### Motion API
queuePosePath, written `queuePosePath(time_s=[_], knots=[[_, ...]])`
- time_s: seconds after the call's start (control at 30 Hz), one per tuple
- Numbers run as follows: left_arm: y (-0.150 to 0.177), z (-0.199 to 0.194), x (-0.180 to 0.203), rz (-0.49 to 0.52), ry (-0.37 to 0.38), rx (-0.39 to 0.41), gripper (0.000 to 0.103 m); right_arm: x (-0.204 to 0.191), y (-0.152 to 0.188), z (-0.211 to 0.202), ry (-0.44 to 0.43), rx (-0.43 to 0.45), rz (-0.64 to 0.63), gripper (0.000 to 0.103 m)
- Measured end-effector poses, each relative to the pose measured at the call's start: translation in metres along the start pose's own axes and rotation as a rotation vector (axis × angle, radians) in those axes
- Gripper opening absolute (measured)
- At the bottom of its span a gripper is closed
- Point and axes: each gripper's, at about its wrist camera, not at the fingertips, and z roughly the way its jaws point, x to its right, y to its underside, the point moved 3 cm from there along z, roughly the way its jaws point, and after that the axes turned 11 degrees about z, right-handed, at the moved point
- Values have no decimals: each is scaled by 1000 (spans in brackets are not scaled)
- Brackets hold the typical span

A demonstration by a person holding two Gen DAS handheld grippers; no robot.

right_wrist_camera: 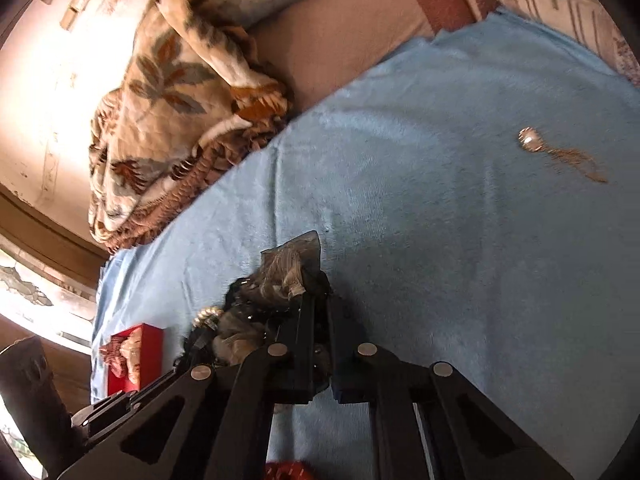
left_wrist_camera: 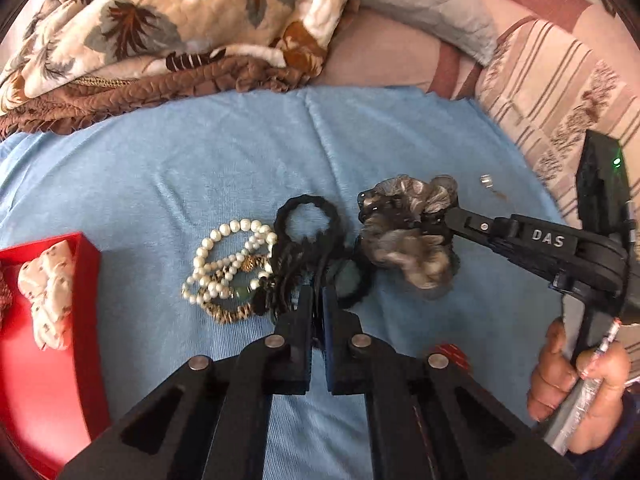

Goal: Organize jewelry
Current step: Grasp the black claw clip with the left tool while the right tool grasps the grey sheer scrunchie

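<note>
On the blue cloth (left_wrist_camera: 200, 168) lies a tangle of jewelry: pearl bracelets (left_wrist_camera: 228, 264), a leopard-print band (left_wrist_camera: 230, 314) and black hair ties (left_wrist_camera: 308, 220). My left gripper (left_wrist_camera: 318, 300) is shut on a black hair tie at the pile's near edge. My right gripper (left_wrist_camera: 436, 220) comes in from the right and is shut on a grey scrunchie (left_wrist_camera: 408, 248), which also shows in the right wrist view (right_wrist_camera: 280, 276) at the right gripper (right_wrist_camera: 318, 304). A small ring with a thin chain (right_wrist_camera: 532, 140) lies apart on the cloth.
A red box (left_wrist_camera: 86, 280) holding a white patterned scrunchie (left_wrist_camera: 48, 288) sits at the left on the cloth. A floral blanket (left_wrist_camera: 160, 20) and striped pillows (left_wrist_camera: 560, 92) lie behind the cloth. A hand (left_wrist_camera: 576, 392) holds the right gripper's handle.
</note>
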Motion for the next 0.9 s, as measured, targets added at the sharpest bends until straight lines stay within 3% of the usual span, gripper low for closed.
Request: queuePosePath(time_s=[0.23,0.47,0.6,0.63,0.67,0.73,0.9], knots=[[29,-61,-2,-24,18,60,4,-23,22,-45,-35,29,-65,5],[79,-105,-17,-71,-6,91,4,-65,75,-86,-153,-13,-160,2],[114,-101,-27,-117,-4,53,4,-69,101,-91,-93,8,-230,3],[121,-99,-30,-130,-6,40,4,-66,103,-88,-57,14,-247,14],[127,-96,-31,-141,-3,31,4,-61,103,-86,-15,25,-258,39],[135,-90,-33,-156,16,19,4,-50,97,-83,56,74,-256,67],[141,-66,-27,-138,21,-4,4,-31,76,-55,124,58,-217,69]])
